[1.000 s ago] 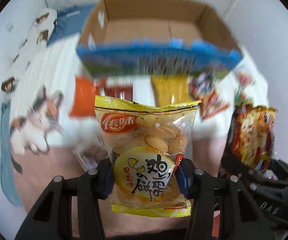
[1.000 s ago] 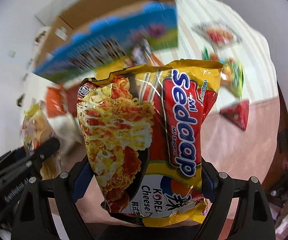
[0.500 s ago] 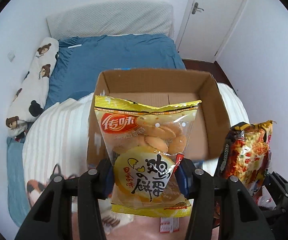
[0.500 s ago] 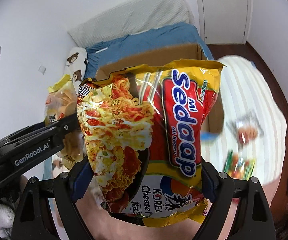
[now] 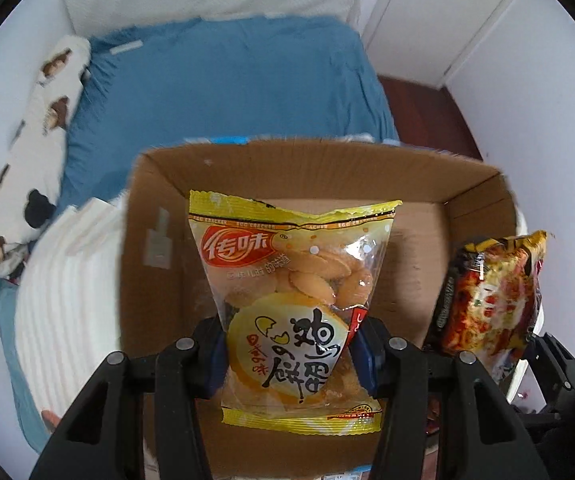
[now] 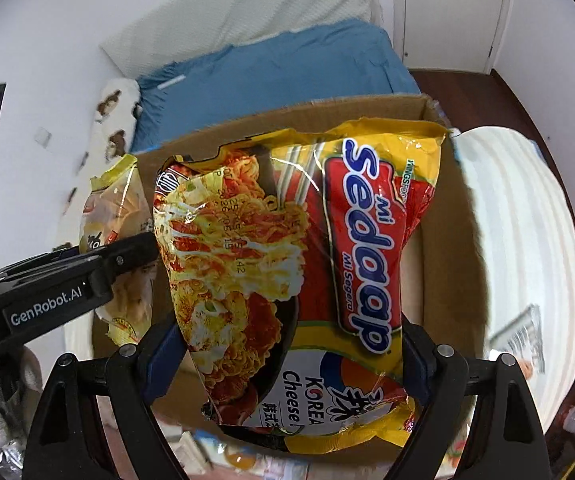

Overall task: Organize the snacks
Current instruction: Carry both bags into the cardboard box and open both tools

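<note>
A: Left cam, what's in the cardboard box [image 5: 159, 248]?
B: Floor looks bare. Left gripper [image 5: 291, 350] clamped on egg cracker bag [image 5: 293, 300], upright over it; noodle pack [image 5: 491, 296] at 3 o'clock.
A: Right cam?
B: Right gripper [image 6: 287, 364] grips that pack over the box; crackers at 9 o'clock.

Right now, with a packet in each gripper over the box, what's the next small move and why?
Probably lower both grippers into the cardboard box before letting go. The left gripper grips the egg cracker bag and the right gripper the Mi Sedaap noodle packet, both in front of the box's open, seemingly bare interior.
</note>
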Tool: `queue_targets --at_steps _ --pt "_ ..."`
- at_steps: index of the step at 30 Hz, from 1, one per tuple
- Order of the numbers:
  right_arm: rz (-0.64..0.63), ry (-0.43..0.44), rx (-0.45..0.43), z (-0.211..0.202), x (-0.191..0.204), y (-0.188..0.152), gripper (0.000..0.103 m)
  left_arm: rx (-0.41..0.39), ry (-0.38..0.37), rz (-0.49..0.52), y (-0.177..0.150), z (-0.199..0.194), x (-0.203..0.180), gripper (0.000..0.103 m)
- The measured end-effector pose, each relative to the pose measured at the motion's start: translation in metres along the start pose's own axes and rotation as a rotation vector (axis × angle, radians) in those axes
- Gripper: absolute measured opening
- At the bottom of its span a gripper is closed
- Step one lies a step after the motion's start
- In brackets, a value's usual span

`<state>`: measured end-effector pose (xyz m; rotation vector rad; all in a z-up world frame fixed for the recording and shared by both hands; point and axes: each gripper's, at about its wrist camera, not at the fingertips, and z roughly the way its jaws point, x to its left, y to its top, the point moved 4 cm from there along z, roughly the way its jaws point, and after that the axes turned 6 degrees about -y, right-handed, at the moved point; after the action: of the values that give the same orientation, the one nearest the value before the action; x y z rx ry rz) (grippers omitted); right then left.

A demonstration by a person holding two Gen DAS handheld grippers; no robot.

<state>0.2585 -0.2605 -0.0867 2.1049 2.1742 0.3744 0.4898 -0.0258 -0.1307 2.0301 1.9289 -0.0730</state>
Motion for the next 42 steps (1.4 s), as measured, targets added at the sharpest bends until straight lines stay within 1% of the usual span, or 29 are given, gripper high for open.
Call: queue_targets --at_steps 4,8,10,16,19,20,22,23,24,26,29,35,39,42 --pt "-0.006 -0.012 0.057 0.044 0.001 0.014 0.091 0.069 0.024 0.007 0.012 0.036 0.004 0.048" --pt "-0.013 -0.03 0.099 0.079 0.007 0.026 0.091 0.135 0.016 -0.007 0.02 0.066 0.012 0.048" --pt "-0.022 -0.041 0.119 0.095 0.007 0.032 0.091 0.153 0.019 -0.011 0.022 0.074 0.014 0.048" --pt "-0.025 -0.048 0.153 0.118 0.012 0.038 0.091 0.188 0.006 -0.023 0.023 0.086 0.015 0.048" --pt "-0.013 -0.018 0.196 0.129 0.018 0.042 0.091 0.216 -0.002 -0.006 0.023 0.092 0.011 0.048" --pt "-0.01 -0.012 0.216 0.134 0.018 0.043 0.091 0.22 -0.003 -0.006 0.022 0.092 0.01 0.049" --pt "-0.016 -0.035 0.243 0.142 0.016 0.046 0.092 0.224 -0.013 -0.021 0.019 0.093 0.009 0.062" --pt "-0.018 -0.049 0.249 0.148 0.011 0.048 0.093 0.221 -0.024 -0.03 0.018 0.091 0.008 0.081" --pt "-0.02 -0.056 0.25 0.15 0.01 0.05 0.097 0.214 -0.023 -0.033 0.018 0.089 0.006 0.088" --pt "-0.017 -0.059 0.238 0.151 0.012 0.053 0.1 0.18 -0.013 -0.032 0.018 0.081 0.005 0.088" --pt "-0.017 -0.048 0.216 0.146 0.012 0.058 0.1 0.155 -0.026 -0.053 0.016 0.069 0.006 0.088" --pt "-0.02 -0.047 0.193 0.132 0.009 0.061 0.1 0.114 -0.026 -0.045 0.008 0.044 0.006 0.088" --pt "-0.017 -0.048 0.161 0.113 0.007 0.037 0.1 0.059 -0.017 -0.048 -0.004 0.017 0.007 0.088" --pt "-0.011 -0.048 0.128 0.094 0.006 0.029 0.1 0.003 0.0 -0.034 -0.015 -0.007 0.001 0.088"
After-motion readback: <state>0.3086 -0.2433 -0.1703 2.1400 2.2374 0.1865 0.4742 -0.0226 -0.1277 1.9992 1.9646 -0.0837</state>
